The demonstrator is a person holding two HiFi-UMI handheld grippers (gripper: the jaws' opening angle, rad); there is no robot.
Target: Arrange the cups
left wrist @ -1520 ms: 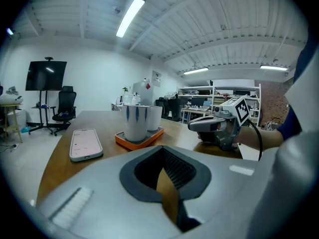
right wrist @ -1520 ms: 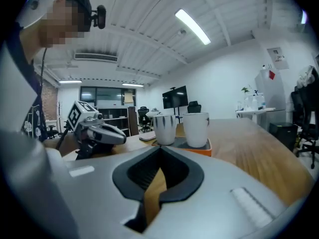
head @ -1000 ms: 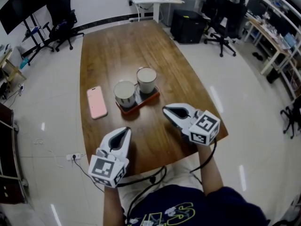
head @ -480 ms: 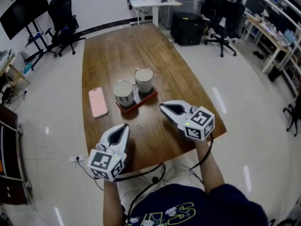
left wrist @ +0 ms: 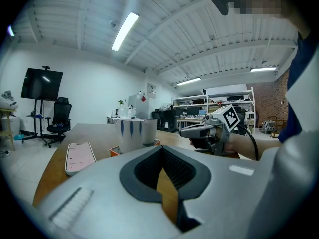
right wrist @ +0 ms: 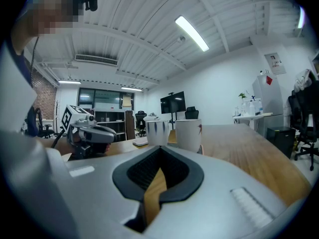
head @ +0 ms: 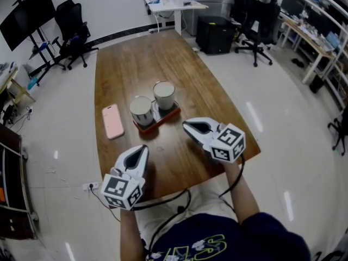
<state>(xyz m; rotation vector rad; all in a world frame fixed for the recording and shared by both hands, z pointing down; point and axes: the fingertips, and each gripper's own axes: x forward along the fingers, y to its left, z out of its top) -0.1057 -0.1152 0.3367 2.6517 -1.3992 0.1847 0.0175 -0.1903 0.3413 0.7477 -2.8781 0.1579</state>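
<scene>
1. Got two cups upright on the orange tray point(head: 175, 113), about mid-table point(head: 163, 53): blue-marked cup point(head: 141, 111) on the left, plain cup point(head: 164, 95) on the right. Sitting right next to each other; can't tell if actually touching.
2. Also got a pink phone point(head: 112, 120) lying flat just left of the tray, apart from it. Probably not part of the job.
3. Left gripper point(head: 143, 148): parked over the near edge of the table, jaws clenched together, nothing in them. Well short of the cups.
4. Right gripper point(head: 187, 125): same deal, squeezed closed and empty, nose aimed toward the tray, near its front corner but not touching.
5. Progress-wise, hard to call. Going by the layout alone, reads as either basically done or not started: both cups on the tray, standing, a tidy pair, no gripper on either.
6. Leaning toward "done" as a guess, given empty closed jaws hanging back from everything.
7. If not done, then everything left to do: opening up, reaching in, grabbing a cup by the wall, shifting it to the wanted spot. No clue from here about the intended arrangement.
</scene>
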